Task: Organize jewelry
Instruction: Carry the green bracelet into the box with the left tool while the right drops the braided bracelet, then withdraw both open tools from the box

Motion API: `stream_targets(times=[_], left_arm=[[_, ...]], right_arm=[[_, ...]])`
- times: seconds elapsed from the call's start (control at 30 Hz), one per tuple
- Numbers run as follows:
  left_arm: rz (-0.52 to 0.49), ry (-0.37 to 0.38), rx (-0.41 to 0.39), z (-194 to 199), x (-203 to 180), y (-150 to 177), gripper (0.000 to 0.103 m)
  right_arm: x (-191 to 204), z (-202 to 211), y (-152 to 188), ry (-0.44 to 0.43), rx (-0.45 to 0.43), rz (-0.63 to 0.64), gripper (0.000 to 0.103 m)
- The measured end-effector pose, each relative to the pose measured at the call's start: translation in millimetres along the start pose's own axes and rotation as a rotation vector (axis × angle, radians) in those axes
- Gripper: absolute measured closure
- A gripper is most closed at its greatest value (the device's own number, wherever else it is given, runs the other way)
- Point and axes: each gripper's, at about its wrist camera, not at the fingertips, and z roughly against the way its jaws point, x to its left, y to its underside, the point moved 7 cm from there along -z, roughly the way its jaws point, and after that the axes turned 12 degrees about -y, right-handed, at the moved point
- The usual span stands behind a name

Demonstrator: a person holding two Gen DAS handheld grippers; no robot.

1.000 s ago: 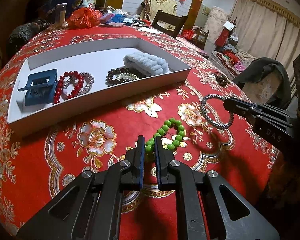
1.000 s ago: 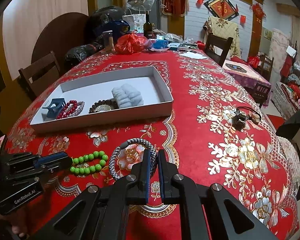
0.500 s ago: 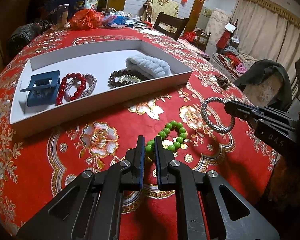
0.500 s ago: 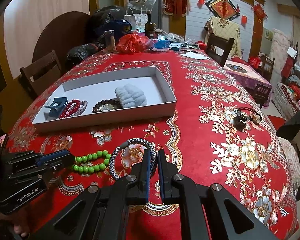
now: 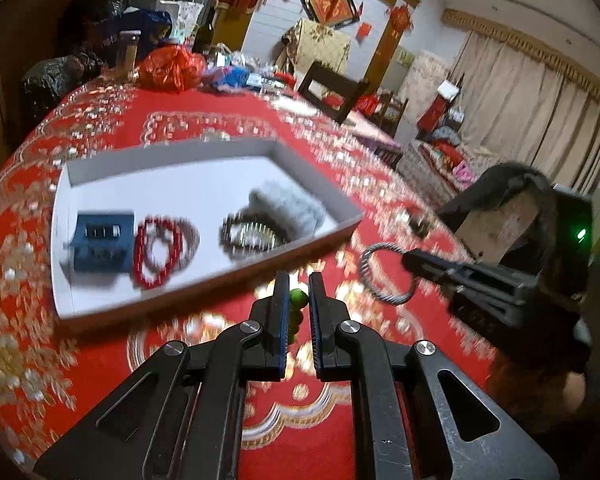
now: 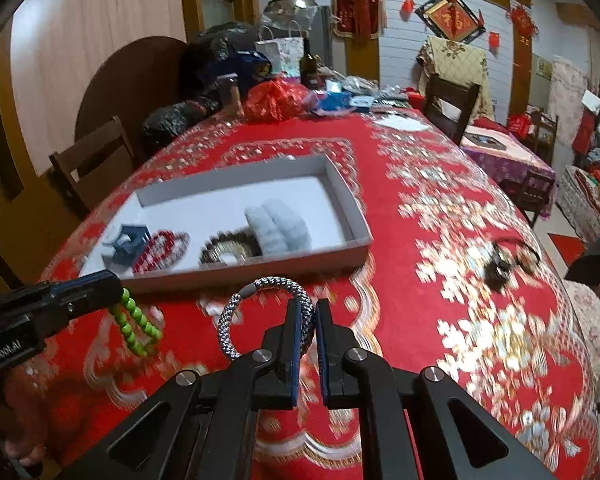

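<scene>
Red floral cloth covers the long counter (image 6: 440, 240), with festive hangings on the far wall. I have two pieces in the air. My left tongs (image 5: 298, 300) are pinched on a green round-bead bracelet (image 6: 134, 322), which hangs as a loose loop below the tips, clear of the cloth. My right tongs (image 6: 308, 314) are clamped on a grey-and-white braided cord bracelet (image 6: 256, 308); its ring stands out to the left of the jaws, roughly upright.

Both pieces belong in the shallow white cardboard tray (image 5: 204, 280), which lies just beyond both tongs, long axis running left to right across my view. From the left wrist camera the tray's near wall sits directly ahead and slightly left, and I judge the left tongs the nearer of the two. The right tongs are off the tray's right end.

Already in the tray, left to right: a blue plastic claw clip (image 5: 100, 246), a red bead bracelet (image 5: 156, 252), a dark bead bracelet (image 5: 252, 236) and a pale fluffy scrunchie (image 5: 288, 206). Bare white floor shows at the far right corner and along the back.

Farther right on the cloth lies a small dark item (image 6: 500, 264) I cannot identify through the blur.
</scene>
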Motion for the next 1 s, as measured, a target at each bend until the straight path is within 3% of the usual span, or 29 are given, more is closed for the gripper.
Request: stream_targets(times=[0.17,0.3,0.53,0.67,0.73,0.8,0.87,0.93,1.0], left_arm=[[0.015,-0.022,-0.068,5.8,9.4,-50.9,0.095],[0.013,-0.073,-0.056,-16.3,27.0,-69.9,0.095],[0.028,-0.205,0.02,-68.3,65.2,-43.7,0.095],[0.029,-0.268,0.041,-71.9,74.0,-25.8,0.095],[0.035,-0.3,0.051,-71.0,78.2,-20.9,0.081],[0.042,-0.325,0.046,-66.7,80.9,-17.8,0.041],[0.037,-0.331,0.009,-57.1,79.1,-17.9,0.033],[0.021,-0.326,0.003,-49.0,74.7,-16.1,0.032],[0.018,-0.335,0.01,-41.9,72.9,-13.0,0.017]], right_arm=[[17.8,-20.4,-35.1,-0.064,-0.008,0.033,0.096],[24.8,-54.2,-50.7,-0.085,0.027,0.033,0.096],[20.9,-106.3,-56.9,-0.12,0.049,-0.052,0.096],[19.2,-120.2,-51.9,-0.107,0.079,-0.053,0.096],[16.6,-121.8,-48.6,-0.118,0.097,-0.071,0.096],[15.8,-116.6,-47.3,-0.135,0.091,-0.08,0.096],[16.7,-105.7,-49.9,-0.15,0.059,-0.081,0.096],[17.0,-97.1,-51.5,-0.15,0.049,-0.076,0.096],[15.7,-84.1,-52.4,-0.139,0.042,-0.072,0.096]])
